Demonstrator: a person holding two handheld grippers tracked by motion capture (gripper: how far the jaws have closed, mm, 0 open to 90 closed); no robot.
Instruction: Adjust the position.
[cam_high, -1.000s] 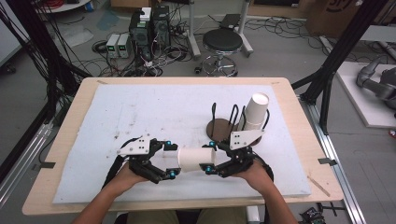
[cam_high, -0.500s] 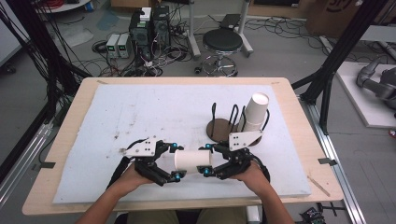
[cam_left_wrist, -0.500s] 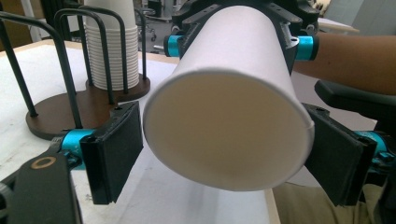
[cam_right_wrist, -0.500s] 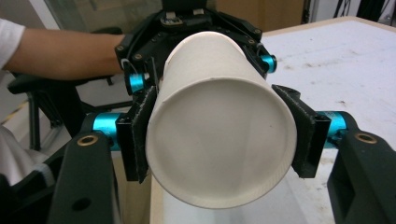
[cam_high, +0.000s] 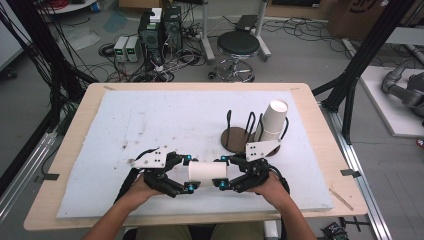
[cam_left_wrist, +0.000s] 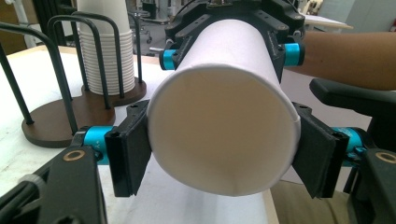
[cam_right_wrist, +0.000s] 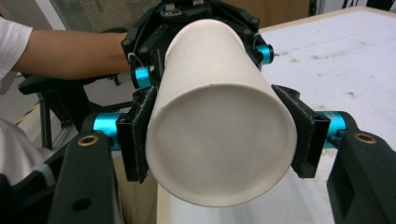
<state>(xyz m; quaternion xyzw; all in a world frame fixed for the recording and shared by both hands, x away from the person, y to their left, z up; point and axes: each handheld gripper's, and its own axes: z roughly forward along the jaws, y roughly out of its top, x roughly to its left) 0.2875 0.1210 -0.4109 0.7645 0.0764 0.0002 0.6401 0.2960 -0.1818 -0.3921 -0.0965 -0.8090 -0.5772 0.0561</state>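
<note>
Paper cup (cam_high: 207, 172) lying level near tabletop's front edge, pinched at both ends: left gripper (cam_high: 189, 173) just closed onto it, right gripper (cam_high: 222, 172) clamping opposite end. Likely pulling nested cups apart. Cup holder (cam_high: 250, 137) behind right.

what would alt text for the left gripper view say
A white paper cup lies sideways with its open end facing the camera, pinched between the left gripper's two black jaws, which have just been closing on it; the right gripper clamps its far end. A stack of cups stands in a black wire holder on the table behind.
</note>
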